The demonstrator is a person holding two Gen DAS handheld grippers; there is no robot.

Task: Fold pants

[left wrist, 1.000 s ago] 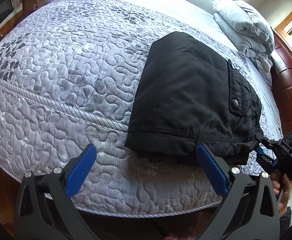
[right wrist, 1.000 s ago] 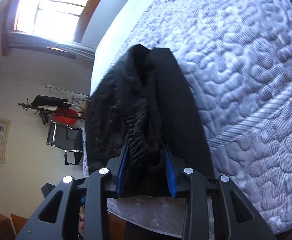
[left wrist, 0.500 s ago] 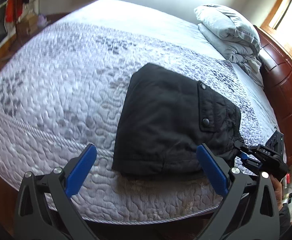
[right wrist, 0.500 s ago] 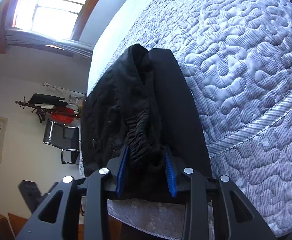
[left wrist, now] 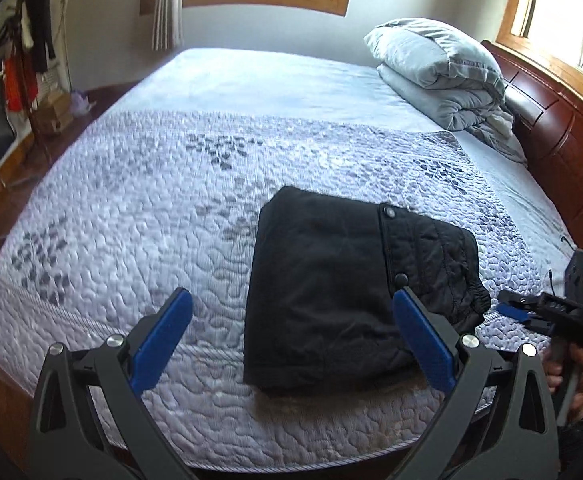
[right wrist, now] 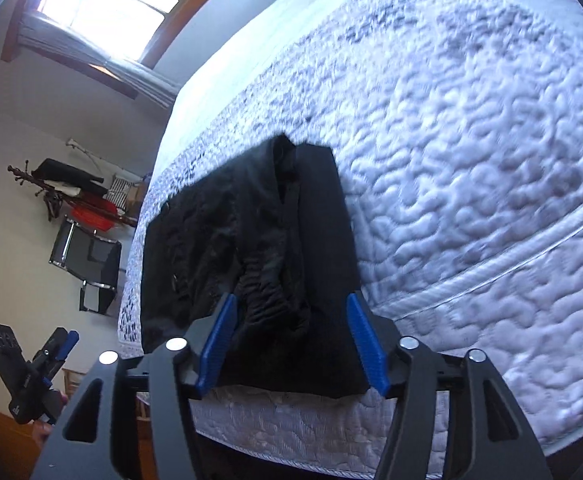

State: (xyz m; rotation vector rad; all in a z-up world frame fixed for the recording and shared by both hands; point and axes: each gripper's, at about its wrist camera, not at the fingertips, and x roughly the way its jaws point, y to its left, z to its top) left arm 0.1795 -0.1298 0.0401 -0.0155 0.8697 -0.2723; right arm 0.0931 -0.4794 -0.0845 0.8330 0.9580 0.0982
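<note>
The big bed fills both views, with a bumpy grey quilt on top. A grey pillow sits in the upper right of the left wrist view. The black pants lie folded into a thick pile near the bottom edge of the bed, low and right of the middle in that view. The left tongs are wide open and hold nothing. The right tongs are opening, and the bunchy waist part of the pants shows between the two blue pads, but the pads do not seem to squeeze it. The pile sits close to the bed's edge, so a snag from a pad could probably tug the top layer loose or pull the pants off
</note>
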